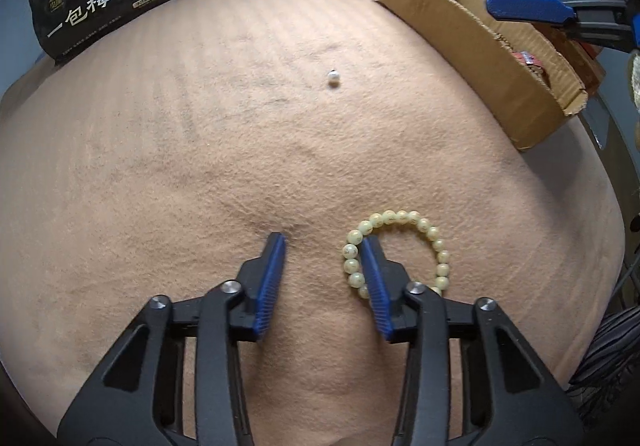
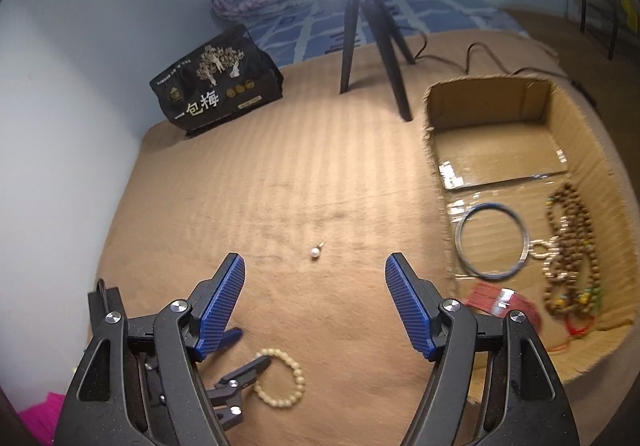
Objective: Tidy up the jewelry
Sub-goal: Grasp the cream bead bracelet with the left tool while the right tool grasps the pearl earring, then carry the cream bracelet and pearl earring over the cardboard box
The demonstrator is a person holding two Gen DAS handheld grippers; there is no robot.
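At five o'clock on the blanket, the bead bracelet lies flat. Left gripper spread, one finger inside the loop, pinching nothing. Close squarely on the strand. Right gripper spread, empty.

Black left gripper and right gripper — ribbed blue pads, silver screws.

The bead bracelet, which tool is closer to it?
Left. The left tool straddles the bracelet, one finger inside its loop. The right tool hangs farther off, near the pearl.
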